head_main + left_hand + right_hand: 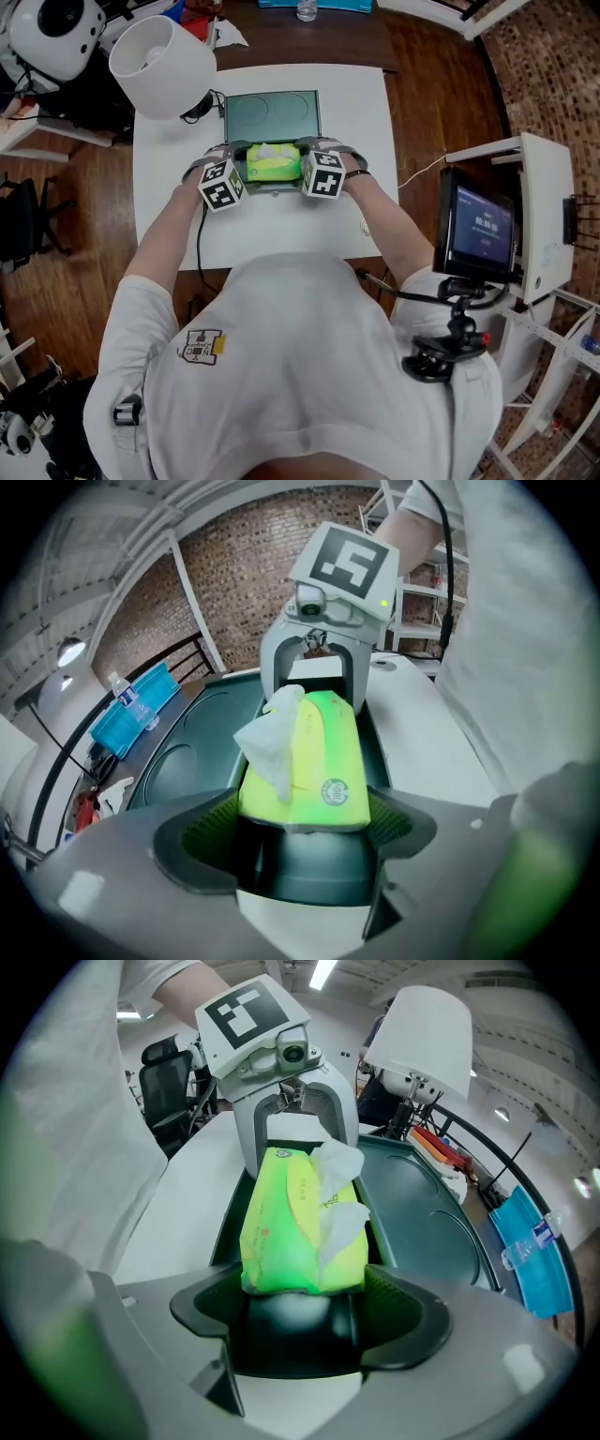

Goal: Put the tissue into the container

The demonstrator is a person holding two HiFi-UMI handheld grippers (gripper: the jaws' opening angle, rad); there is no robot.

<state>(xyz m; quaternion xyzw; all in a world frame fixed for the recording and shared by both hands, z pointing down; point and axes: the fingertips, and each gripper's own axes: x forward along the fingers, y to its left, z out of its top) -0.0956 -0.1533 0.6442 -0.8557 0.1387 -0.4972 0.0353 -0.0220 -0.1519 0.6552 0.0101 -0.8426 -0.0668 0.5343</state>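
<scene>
A lime-green tissue pack (274, 162) with a white tissue sticking out of its top lies in the dark green container (277, 188) on the white table. The container's lid (272, 115) is flipped open behind it. My left gripper (241, 171) stands at the pack's left end and my right gripper (307, 169) at its right end, facing each other. In the left gripper view the pack (314, 761) ends between my wide jaws (300, 817), edges at the pads, not pinched. The right gripper view shows the same: pack (291, 1232) between spread jaws (295, 1297), unsqueezed.
A white dome-shaped lamp (161, 53) stands at the table's far left corner. A monitor on a stand (483, 230) is off the table's right side. A cable (200, 246) hangs over the front edge. Beyond the table are a blue tray (141, 700) and a bottle.
</scene>
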